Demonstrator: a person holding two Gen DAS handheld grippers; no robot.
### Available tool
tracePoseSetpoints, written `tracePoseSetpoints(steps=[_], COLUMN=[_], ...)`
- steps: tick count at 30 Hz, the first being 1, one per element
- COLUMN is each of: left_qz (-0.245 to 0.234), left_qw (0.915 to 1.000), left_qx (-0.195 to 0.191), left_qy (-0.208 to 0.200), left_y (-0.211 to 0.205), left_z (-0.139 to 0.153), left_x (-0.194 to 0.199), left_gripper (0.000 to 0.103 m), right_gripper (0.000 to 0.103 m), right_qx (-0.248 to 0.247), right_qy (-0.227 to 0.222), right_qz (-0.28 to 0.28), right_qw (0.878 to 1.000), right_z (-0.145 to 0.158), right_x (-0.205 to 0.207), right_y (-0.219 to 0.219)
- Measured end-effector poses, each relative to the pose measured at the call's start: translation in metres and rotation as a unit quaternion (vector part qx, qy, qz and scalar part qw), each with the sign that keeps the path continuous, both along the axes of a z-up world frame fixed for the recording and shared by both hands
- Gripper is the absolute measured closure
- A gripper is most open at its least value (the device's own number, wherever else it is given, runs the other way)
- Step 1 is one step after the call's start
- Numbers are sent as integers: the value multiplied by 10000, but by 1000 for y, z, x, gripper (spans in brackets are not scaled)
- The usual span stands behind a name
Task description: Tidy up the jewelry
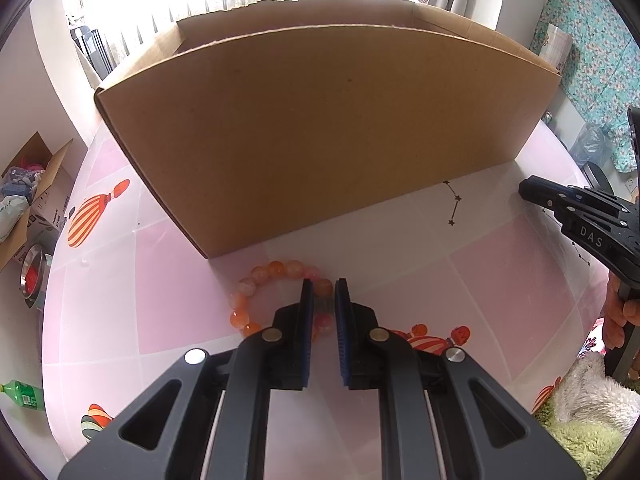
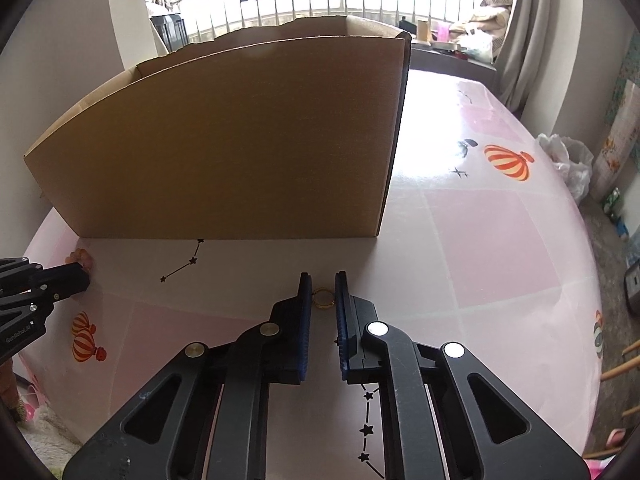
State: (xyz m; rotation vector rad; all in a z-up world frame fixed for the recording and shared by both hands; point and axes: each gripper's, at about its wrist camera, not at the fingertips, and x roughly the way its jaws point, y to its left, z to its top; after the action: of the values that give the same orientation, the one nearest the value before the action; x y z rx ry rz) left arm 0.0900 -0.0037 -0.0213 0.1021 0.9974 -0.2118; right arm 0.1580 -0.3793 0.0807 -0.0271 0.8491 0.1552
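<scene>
Orange-and-pink beaded bracelet (image 1: 276,280) and gold ring (image 2: 322,298) on a pink-checked desk (image 2: 480,240) printed with striped balloons; plain brown cardboard box (image 1: 320,140).

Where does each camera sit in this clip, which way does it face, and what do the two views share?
Left wrist: sits on the left tongs, looking forward and down at the bead bracelet gripped between them, with the cardboard box behind; the right tongs and a hand show at the right edge.
Right wrist: sits on the right tongs, looking forward and down at the gold ring between its fingers; the left tongs show at the left edge.
Shared: the box, the pink patterned tablecloth, the bracelet, and each other's tongs.
</scene>
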Motion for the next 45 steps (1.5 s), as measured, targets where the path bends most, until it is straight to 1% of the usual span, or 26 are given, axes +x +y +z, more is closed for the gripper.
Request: tracePoseSetpoints(steps=[10,13,14,16,20,22,23,25,27,28,29,31,34,37,39,40,43,45], left_qz=[-37,-72,-78,-104,-147,-171,-187,-242,-205,-222,-224,-251,-282,-212,-154,-147,-99,-83], left_qw=[9999,9998,9996,9992,9974,9969,9970,9980,9989,9992,9993,9992,9992,9994,9995,9997,9998,9999], left_qx=[15,-20,-35,-69,-298,-278,-252,-189,-52,-51,-56,-22,93,253,268,207,192,13], left_qy=[-93,-207,-251,-373,-633,-717,-707,-560,-423,-342,-305,-312,-257,-48,38,43,-53,-126], left_y=[-2,-2,-2,-1,3,4,4,1,0,-1,0,-1,-2,0,3,4,7,11], left_z=[3,9,12,19,38,43,43,39,35,33,30,28,22,11,6,5,9,17], left_x=[-6,-11,-12,-17,-26,-29,-28,-27,-26,-24,-24,-23,-22,-16,-14,-14,-16,-18], left_gripper=[93,96,98,100,103,103,103,103,101,95,86,78,77,77,82,92,94,94], right_gripper=[94,94,94,94,94,94,94,94,94,94,94,94,94,94,94,94,94,94], right_qx=[318,334,350,368,376,387,409,473,536,562,579,641,667,695,698,699,706,744], right_qy=[27,-29,-46,-109,-302,-411,-450,-489,-480,-464,-440,-390,-346,-320,-312,-314,-321,-326], right_qz=[-106,-124,-118,-119,-107,-107,-101,-86,-67,-53,-39,-23,4,1,-3,-2,-8,-9], right_qw=[9994,9994,9993,9992,9988,9984,9981,9976,9974,9973,9973,9972,9972,9971,9971,9971,9970,9967], right_z=[4,8,9,15,27,34,37,41,43,43,43,41,37,33,32,32,32,34], right_x=[-11,-16,-2,-8,-16,-20,-22,-23,-21,-21,-21,-22,-22,-8,-7,-7,-7,-7], right_y=[-12,-13,-18,-15,-17,-19,-19,-19,-22,-20,-19,-17,-16,-22,-22,-22,-22,-23])
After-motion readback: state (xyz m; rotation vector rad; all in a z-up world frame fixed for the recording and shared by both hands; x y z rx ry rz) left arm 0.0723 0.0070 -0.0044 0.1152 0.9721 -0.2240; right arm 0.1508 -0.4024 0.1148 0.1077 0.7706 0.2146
